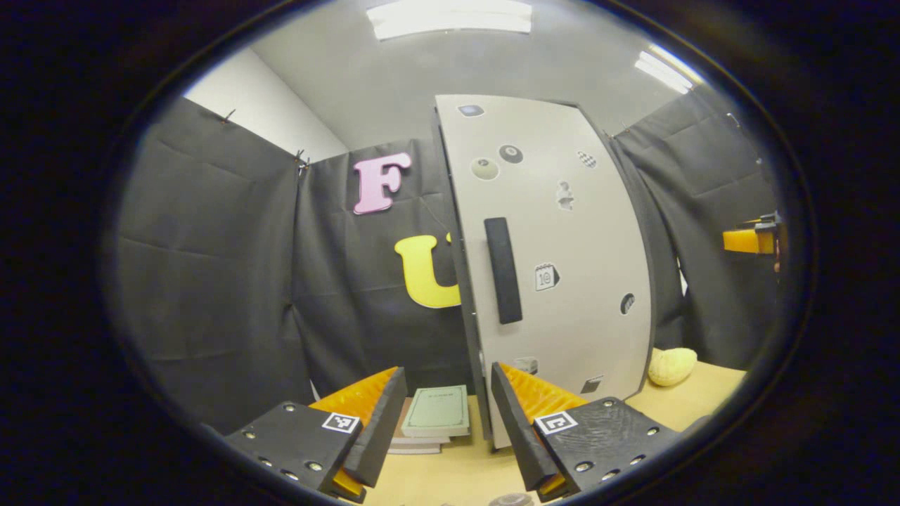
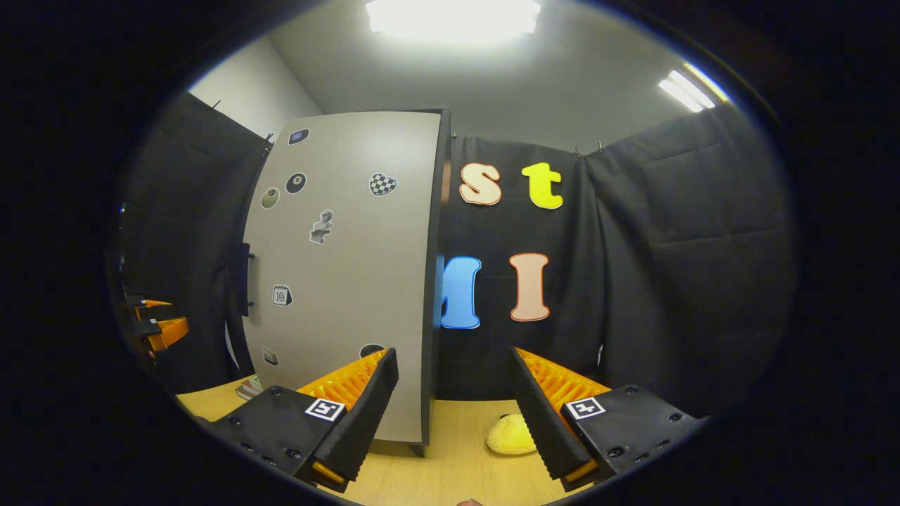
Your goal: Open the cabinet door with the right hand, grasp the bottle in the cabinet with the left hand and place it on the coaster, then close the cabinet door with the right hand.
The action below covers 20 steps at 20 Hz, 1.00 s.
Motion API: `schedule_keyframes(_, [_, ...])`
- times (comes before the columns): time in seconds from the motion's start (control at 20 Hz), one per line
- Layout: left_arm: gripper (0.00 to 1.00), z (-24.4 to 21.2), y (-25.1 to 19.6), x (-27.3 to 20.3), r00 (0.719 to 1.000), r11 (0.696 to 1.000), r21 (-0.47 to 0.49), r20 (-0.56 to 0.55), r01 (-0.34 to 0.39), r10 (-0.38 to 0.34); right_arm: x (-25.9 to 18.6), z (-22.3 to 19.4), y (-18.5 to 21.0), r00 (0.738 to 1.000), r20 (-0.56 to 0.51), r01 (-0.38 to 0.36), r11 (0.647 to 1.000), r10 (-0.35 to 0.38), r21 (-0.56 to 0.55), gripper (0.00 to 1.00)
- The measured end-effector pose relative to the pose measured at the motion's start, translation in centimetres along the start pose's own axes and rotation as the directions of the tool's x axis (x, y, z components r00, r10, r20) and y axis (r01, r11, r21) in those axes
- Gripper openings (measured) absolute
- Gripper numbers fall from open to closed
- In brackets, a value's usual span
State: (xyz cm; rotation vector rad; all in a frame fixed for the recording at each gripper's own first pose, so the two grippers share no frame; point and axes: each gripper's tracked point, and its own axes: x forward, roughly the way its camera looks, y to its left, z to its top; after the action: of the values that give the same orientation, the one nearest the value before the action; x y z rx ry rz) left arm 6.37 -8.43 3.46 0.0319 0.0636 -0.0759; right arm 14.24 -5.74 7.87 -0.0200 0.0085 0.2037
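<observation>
Left gripper (image 1: 443,414): fingers spread apart, empty, above the wooden table (image 1: 450,478), aimed at the cabinet door (image 1: 555,253), which is closed, with its dark handle (image 1: 503,270) straight ahead. A stack of books (image 1: 436,414) lies beside the cabinet. Right gripper (image 2: 453,407): likewise spread and empty, facing the door's other edge; a yellow soft object (image 2: 510,436) rests between its fingers' line of sight. The bottle cannot be made out.

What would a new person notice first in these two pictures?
The tall pale cabinet door, shut and dotted with stickers, stands upright on the wooden table, with a dark vertical handle near its left edge in the left gripper view. A stack of books lies left of the cabinet and a soft yellow object lies to its right. Both grippers, left and right, have their jaws open and empty.
</observation>
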Motion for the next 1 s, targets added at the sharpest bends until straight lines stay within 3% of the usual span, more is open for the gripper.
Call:
schedule_keyframes(0.15, [0.72, 0.8, -2.2, -0.7, 1.0, 1.0, -0.003, 0.008, 0.005, -0.005, -1.5, 0.2, -2.2, 1.0, 0.021, 0.012, 1.0, -0.012, 0.006, 0.98])
schedule_keyframes(0.2, [0.72, 1.1, -2.7, -1.0, 1.0, 1.0, -0.004, 0.011, 0.008, -0.008, -1.8, 0.1, -2.9, 0.999, 0.025, 0.019, 1.0, -0.019, 0.009, 0.93])
schedule_keyframes(0.4, [0.72, 1.6, -3.7, -2.0, 1.0, 1.0, 0.005, 0.016, 0.005, -0.005, -2.7, -0.6, -4.5, 1.0, 0.015, 0.026, 0.999, -0.026, 0.031, 0.98])
schedule_keyframes(0.55, [0.75, 1.7, -3.6, -2.4, 1.0, 1.0, 0.011, 0.018, -0.014, 0.014, -2.8, -0.9, -4.9, 1.0, 0.008, 0.022, 0.999, -0.022, 0.045, 0.98])
schedule_keyframes(0.6, [0.75, 1.8, -3.5, -2.6, 1.0, 1.0, 0.01, 0.018, -0.019, 0.019, -2.8, -1.1, -5.0, 1.0, 0.005, 0.016, 0.999, -0.017, 0.044, 0.93])
schedule_keyframes(0.65, [0.75, 1.7, -3.5, -2.7, 1.0, 1.0, 0.009, 0.018, -0.022, 0.021, -2.9, -1.3, -5.1, 1.0, -0.002, 0.017, 0.999, -0.017, 0.04, 0.98])
schedule_keyframes(0.85, [0.72, 1.6, -3.0, -2.9, 0.999, 0.999, 0.018, 0.01, -0.037, 0.036, -2.6, -1.7, -4.8, 1.0, -0.014, 0.007, 0.999, -0.006, 0.043, 0.98])
schedule_keyframes(0.95, [0.72, 1.7, -2.9, -3.0, 0.999, 0.999, 0.017, 0.009, -0.039, 0.039, -2.0, -1.9, -4.3, 1.0, -0.023, 0.0, 0.999, 0.001, 0.041, 0.93])
schedule_keyframes(1.0, [0.75, 1.7, -2.8, -3.2, 0.999, 0.999, 0.016, 0.01, -0.042, 0.042, -1.8, -2.0, -4.1, 1.0, -0.028, -0.004, 0.999, 0.005, 0.041, 0.98])
